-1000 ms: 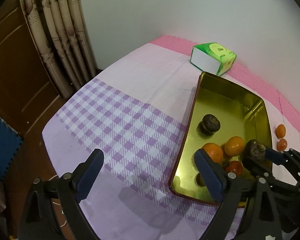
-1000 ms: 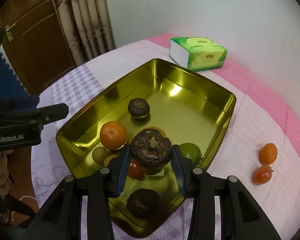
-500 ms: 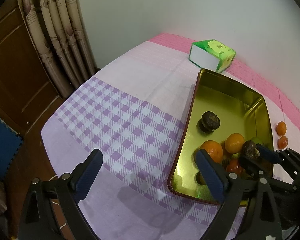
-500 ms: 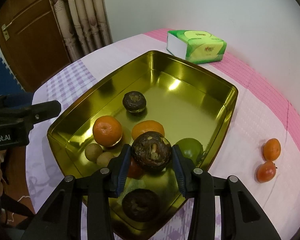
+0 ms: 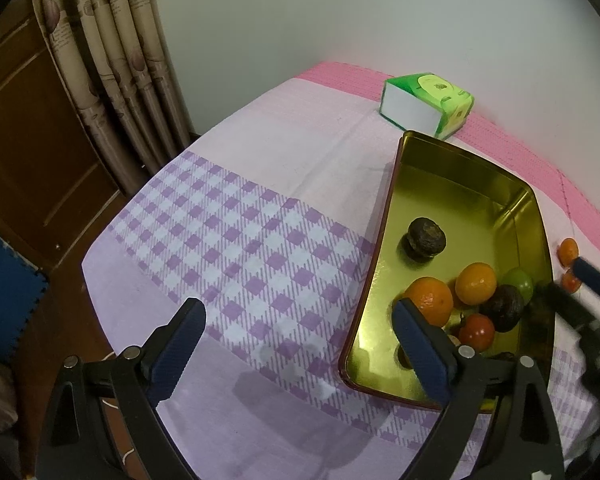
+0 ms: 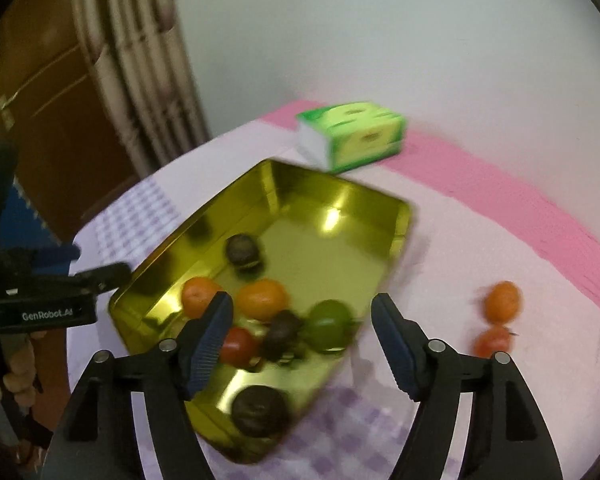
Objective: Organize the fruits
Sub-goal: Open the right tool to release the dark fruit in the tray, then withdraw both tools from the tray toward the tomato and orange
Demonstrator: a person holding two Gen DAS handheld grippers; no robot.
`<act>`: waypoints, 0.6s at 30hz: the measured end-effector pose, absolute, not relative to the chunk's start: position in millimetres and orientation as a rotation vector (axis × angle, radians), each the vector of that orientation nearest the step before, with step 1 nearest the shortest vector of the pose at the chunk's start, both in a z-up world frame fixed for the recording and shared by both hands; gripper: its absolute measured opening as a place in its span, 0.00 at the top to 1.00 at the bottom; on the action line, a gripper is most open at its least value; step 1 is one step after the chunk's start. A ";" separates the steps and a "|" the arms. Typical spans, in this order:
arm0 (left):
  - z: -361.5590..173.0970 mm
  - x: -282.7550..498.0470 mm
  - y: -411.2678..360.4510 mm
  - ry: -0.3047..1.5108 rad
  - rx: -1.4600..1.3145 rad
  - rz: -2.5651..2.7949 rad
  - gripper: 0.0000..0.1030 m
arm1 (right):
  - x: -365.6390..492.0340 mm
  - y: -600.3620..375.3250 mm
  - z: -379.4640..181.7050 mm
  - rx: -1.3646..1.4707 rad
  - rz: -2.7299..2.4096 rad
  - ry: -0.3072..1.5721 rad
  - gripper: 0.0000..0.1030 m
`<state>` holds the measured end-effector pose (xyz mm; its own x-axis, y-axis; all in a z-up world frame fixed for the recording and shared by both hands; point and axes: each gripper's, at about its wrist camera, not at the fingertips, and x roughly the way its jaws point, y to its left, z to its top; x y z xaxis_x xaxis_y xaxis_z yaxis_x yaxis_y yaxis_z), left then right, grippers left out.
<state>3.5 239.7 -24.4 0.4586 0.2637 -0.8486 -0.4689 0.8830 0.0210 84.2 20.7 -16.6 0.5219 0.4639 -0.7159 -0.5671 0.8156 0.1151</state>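
A golden tray [image 6: 340, 186] holds two oranges [image 6: 262, 298], a green fruit [image 6: 328, 328], a red fruit [image 6: 238, 346] and three dark brown fruits. One dark fruit [image 6: 282, 334] lies loose among them, below and in front of my right gripper [image 6: 302, 304]. That gripper's jaws are opening and nothing sits between them; the view is blurred. An orange [image 6: 502, 300] and a small red fruit [image 6: 494, 342] lie on the cloth right of the tray. My left gripper [image 5: 298, 308] hangs open over the checked cloth, its right finger near the tray's [image 5: 460, 168] near left corner.
A green tissue box [image 5: 424, 106] stands behind the tray near the wall. The table's left edge [image 5: 96, 248] drops toward a wooden door, curtains [image 5: 112, 52] and a blue floor mat. Purple checked cloth [image 5: 240, 248] spreads left of the tray.
The right gripper has opened and let go of the dark fruit, which now lies in the tray among the others. The gripper has pulled back and up. The left gripper has not moved.
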 end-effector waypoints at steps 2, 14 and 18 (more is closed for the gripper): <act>-24.6 4.2 238.4 0.995 -0.221 0.453 0.10 | 90.9 -5.4 -17.6 -0.134 0.546 0.802 0.24; -12.8 7.9 204.2 0.956 -0.137 0.350 0.10 | 129.0 -139.5 -80.1 -0.123 0.165 0.917 0.14; -1.5 16.5 182.3 0.945 -0.090 0.306 0.10 | 141.0 -155.5 -91.9 -0.118 0.119 0.926 0.12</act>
